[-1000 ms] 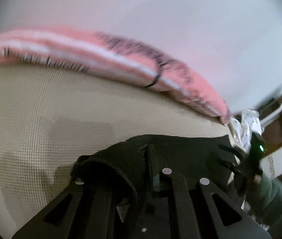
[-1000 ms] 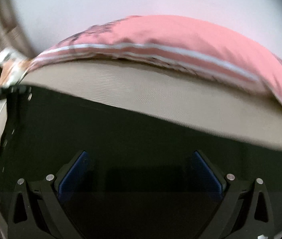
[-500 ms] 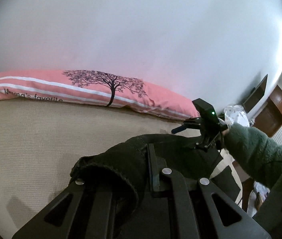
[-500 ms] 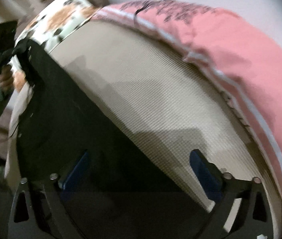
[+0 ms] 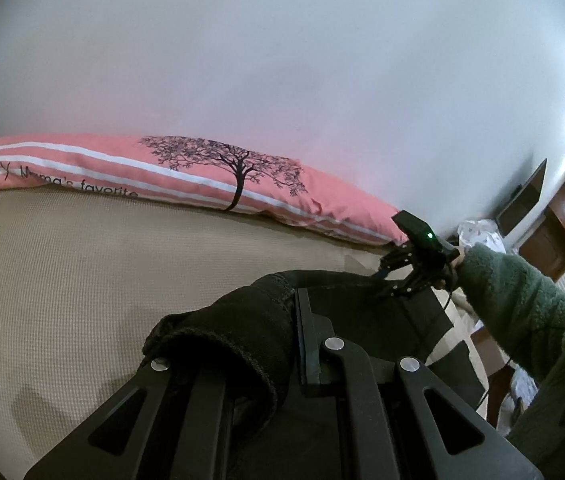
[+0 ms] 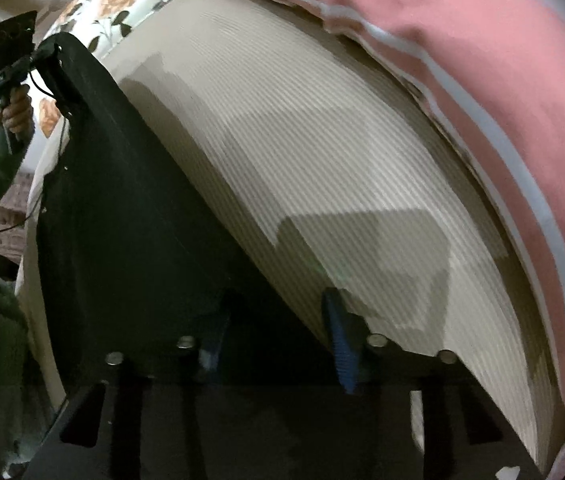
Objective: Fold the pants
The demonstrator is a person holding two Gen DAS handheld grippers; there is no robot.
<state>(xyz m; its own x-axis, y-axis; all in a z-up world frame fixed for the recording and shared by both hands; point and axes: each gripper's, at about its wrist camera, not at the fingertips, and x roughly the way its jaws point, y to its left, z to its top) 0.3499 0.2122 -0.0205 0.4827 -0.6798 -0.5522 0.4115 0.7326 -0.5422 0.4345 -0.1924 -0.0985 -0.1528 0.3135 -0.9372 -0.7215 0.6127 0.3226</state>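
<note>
Left wrist view shows the left hand-held gripper (image 5: pixel 286 344) at the bottom centre of the frame, its jaws closed on a bunched edge of the black pants (image 5: pixel 242 328). From there the cloth runs to the right of the frame, where the right hand-held gripper (image 5: pixel 394 280) meets its far edge. In the right wrist view the pants (image 6: pixel 130 220) fill the lower left of the frame as one wide dark sheet, stretched from the bottom up to the left hand-held gripper (image 6: pixel 56 52) in the upper left. The right hand-held gripper (image 6: pixel 278 340) has its blue pads on either side of the cloth edge with only a narrow space between them; it seems to pinch the cloth, but the dark fabric hides the contact, so I cannot tell for sure. The pants hang above the bed (image 5: pixel 82 280), near the pink pillow (image 5: pixel 282 184) along the top of the mattress. As I judge it, the task is at an early stage: the pants are lifted and spread between the two hands, and no finished fold is visible. They are not yet laid flat on the bed, and the folding itself is still to do.
</note>
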